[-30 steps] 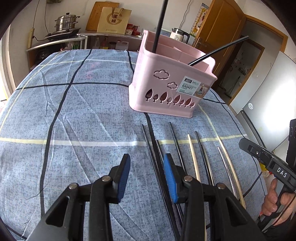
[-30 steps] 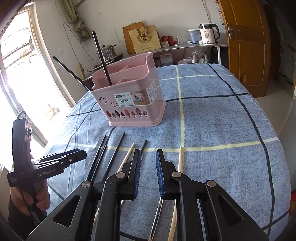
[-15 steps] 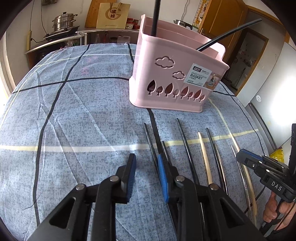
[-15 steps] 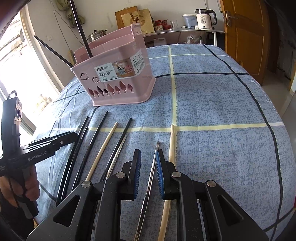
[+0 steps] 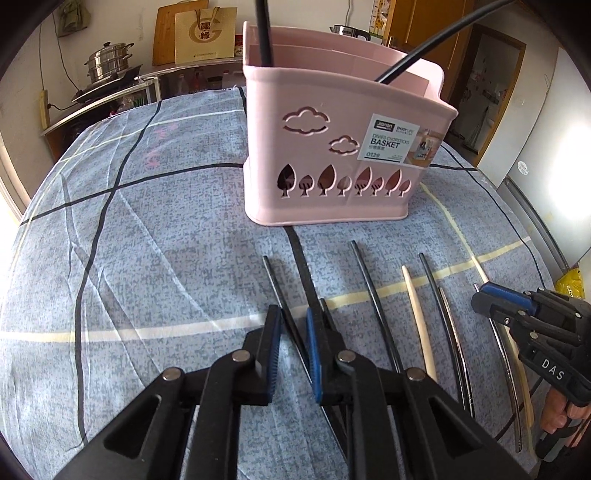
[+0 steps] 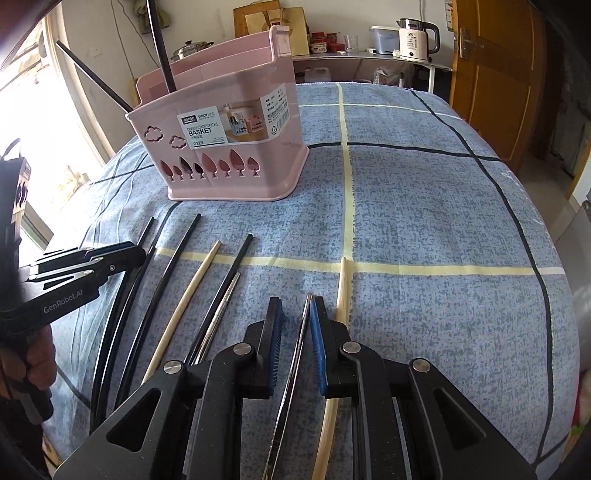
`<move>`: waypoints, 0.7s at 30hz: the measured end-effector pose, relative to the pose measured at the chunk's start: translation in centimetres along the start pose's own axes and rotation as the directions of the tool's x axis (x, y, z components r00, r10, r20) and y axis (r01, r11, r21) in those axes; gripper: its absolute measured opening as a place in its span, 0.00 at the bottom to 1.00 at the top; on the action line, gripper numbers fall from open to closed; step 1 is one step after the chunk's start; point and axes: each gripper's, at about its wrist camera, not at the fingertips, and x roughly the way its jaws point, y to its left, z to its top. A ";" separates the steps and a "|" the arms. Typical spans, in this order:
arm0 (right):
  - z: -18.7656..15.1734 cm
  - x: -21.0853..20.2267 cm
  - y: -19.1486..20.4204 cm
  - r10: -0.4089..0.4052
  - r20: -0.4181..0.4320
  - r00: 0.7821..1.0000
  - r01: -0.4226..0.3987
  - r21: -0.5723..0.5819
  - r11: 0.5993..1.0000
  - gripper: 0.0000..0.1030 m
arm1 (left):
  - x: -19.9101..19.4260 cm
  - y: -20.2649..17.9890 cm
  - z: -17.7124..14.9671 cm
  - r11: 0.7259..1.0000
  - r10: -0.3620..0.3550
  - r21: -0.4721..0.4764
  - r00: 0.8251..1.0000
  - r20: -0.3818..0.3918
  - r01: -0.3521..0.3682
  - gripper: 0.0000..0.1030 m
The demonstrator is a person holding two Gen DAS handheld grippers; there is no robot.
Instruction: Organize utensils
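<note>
A pink chopstick basket (image 5: 332,155) (image 6: 221,147) stands on the blue checked cloth, with two black chopsticks (image 5: 264,33) (image 6: 159,48) standing in it. Several black, pale wooden and metal chopsticks lie in a row in front of it. My left gripper (image 5: 293,319) is low over the cloth with its jaws closing. A thin black chopstick (image 5: 271,275) lies between them, and a gap still shows. My right gripper (image 6: 295,308) is also closing, around a metal chopstick (image 6: 291,369) that lies against the right pad only. A wooden chopstick (image 6: 341,288) lies just right of it.
A person's hand (image 5: 557,410) holds the right gripper (image 5: 491,299) at the row's right end; the left gripper (image 6: 110,260) shows at its left end. A counter at the back carries a steamer pot (image 5: 109,61) and a kettle (image 6: 415,40). A wooden door (image 6: 495,74) stands at the right.
Both grippers came lower and closer to the row and narrowed their jaws. The left one shifted right, astride the black chopstick. The right one came down astride the metal chopstick.
</note>
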 end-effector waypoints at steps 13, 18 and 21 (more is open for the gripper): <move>0.2 -1.0 0.5 0.001 0.034 0.999 -0.001 -0.016 1.000 0.03 | -0.8 0.0 0.4 0.999 -0.035 -0.010 0.999 0.002 0.035 0.07; 0.9 -3.3 0.7 0.038 0.093 0.995 -0.036 -0.016 0.999 0.03 | -3.7 -0.3 1.0 0.998 -0.058 0.006 0.997 0.055 0.058 0.06; 1.6 -5.1 1.1 0.057 0.138 0.989 -0.054 -0.023 0.998 0.03 | -5.9 -0.5 1.5 0.998 -0.069 0.018 0.993 0.096 0.067 0.06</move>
